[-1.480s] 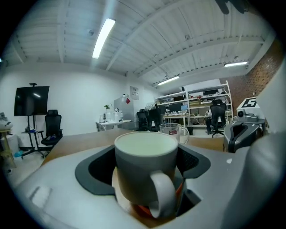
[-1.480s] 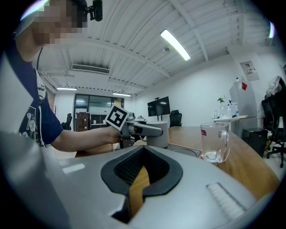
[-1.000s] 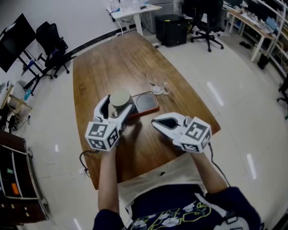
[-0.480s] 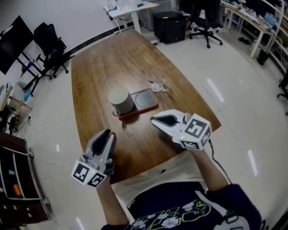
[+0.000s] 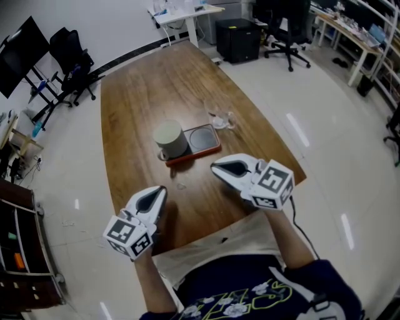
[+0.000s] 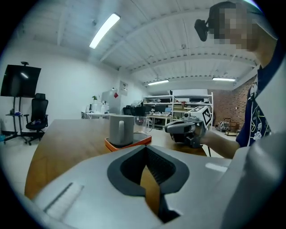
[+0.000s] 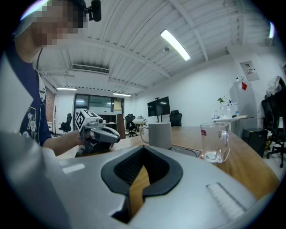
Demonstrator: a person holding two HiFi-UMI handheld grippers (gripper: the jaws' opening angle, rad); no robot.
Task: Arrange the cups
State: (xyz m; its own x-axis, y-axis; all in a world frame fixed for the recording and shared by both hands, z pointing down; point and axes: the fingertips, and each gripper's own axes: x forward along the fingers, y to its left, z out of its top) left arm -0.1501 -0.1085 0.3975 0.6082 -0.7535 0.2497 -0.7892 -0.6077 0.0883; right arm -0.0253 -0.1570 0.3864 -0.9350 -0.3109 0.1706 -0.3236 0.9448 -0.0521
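A grey mug (image 5: pixel 170 139) stands on the left half of an orange tray (image 5: pixel 209 150) in the middle of the wooden table (image 5: pixel 156 87). A clear glass mug (image 5: pixel 220 119) stands on the table just beyond the tray's right end. My left gripper (image 5: pixel 159 191) is shut and empty near the table's front edge, well short of the grey mug (image 6: pixel 121 130). My right gripper (image 5: pixel 216 167) is shut and empty, low over the table in front of the tray. From the right gripper view the glass mug (image 7: pixel 215 142) is to the right of the grey mug (image 7: pixel 159 135).
The tray's right half (image 5: pixel 203 140) holds a bare round coaster. Black office chairs (image 5: pixel 72 59), a black cabinet (image 5: pixel 236 39) and white desks (image 5: pixel 184 14) stand around the table on the pale floor. The table's front edge (image 5: pixel 206 231) is close to my body.
My left gripper let go of the grey mug, drew back toward the table's front edge and shut its jaws. The mug stays on the tray. The right gripper has not moved.
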